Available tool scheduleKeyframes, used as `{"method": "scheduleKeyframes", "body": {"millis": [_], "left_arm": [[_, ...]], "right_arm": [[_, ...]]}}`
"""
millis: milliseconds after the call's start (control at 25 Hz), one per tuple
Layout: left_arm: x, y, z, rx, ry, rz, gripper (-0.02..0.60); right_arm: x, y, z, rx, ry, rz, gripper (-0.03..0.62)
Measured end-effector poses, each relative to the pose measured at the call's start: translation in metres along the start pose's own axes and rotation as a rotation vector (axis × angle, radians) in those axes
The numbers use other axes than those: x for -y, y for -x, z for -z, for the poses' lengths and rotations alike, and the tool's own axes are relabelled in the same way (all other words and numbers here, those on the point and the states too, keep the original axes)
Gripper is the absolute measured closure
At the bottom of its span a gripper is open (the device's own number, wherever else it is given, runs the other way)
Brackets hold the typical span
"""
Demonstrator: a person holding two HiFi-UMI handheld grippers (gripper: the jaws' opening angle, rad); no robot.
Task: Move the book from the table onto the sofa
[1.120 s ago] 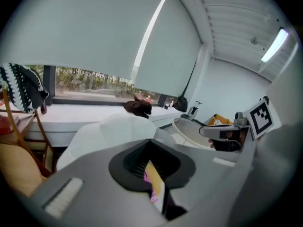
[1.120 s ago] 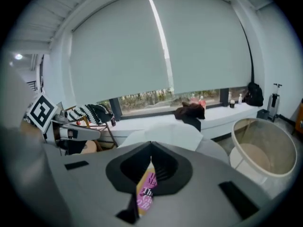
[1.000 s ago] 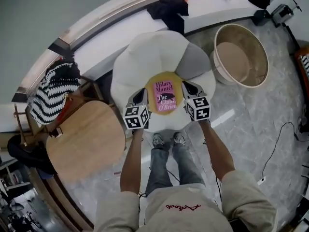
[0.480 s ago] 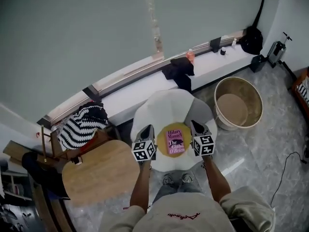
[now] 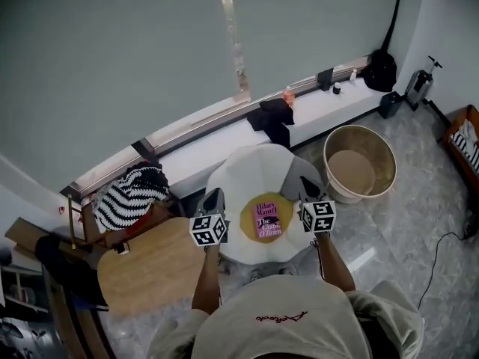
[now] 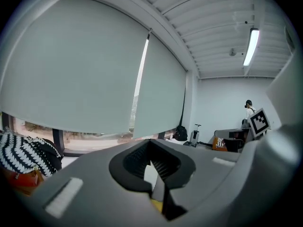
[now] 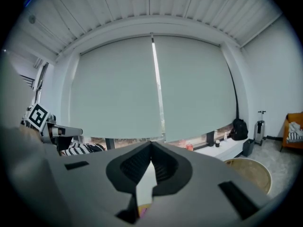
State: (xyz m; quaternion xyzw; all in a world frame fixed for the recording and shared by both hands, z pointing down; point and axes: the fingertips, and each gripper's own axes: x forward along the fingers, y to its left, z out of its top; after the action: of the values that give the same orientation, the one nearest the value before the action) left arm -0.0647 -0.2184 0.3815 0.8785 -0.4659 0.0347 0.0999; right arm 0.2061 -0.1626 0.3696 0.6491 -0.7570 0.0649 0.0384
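The pink book [image 5: 268, 218] lies flat on the yellow round centre [image 5: 249, 220] of the white flower-shaped sofa [image 5: 247, 174]. My left gripper [image 5: 213, 197] hangs in the air to the left of the book, shut and empty. My right gripper [image 5: 306, 185] hangs to the right of the book, also shut and empty. Neither touches the book. In the left gripper view the jaws [image 6: 150, 144] meet tip to tip in front of the window blind. The right gripper view shows its jaws [image 7: 151, 145] closed the same way, pointing nearly level.
A round wooden table [image 5: 146, 264] stands to the left of the sofa, with a black-and-white striped bag [image 5: 131, 193] behind it. A beige tub [image 5: 359, 163] sits to the right. Behind the sofa, a black cloth [image 5: 273, 117] lies on the window ledge.
Both grippers have risen well above the sofa and levelled out, still shut. The head view now takes in the window blind. The book has stayed on the sofa.
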Motion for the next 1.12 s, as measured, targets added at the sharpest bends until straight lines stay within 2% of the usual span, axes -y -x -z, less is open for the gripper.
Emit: {"method": "scheduleKeyframes", "body": {"millis": [240,440,1120], "left_arm": [[0.003,0.007,-0.013,0.040,0.002,-0.011,0.573],[0.007,0.005,-0.016,0.036,-0.016,0.013,0.572],[0.018,-0.004,-0.014,0.031,-0.002,0.034,0.572]], "right_arm": [[0.005,0.005,-0.017,0.025,0.032,0.006,0.585],[-0.009,0.000,-0.021,0.025,0.040,-0.013,0.585],[-0.022,-0.006,-0.023,0.015,0.049,-0.040,0.586]]}}
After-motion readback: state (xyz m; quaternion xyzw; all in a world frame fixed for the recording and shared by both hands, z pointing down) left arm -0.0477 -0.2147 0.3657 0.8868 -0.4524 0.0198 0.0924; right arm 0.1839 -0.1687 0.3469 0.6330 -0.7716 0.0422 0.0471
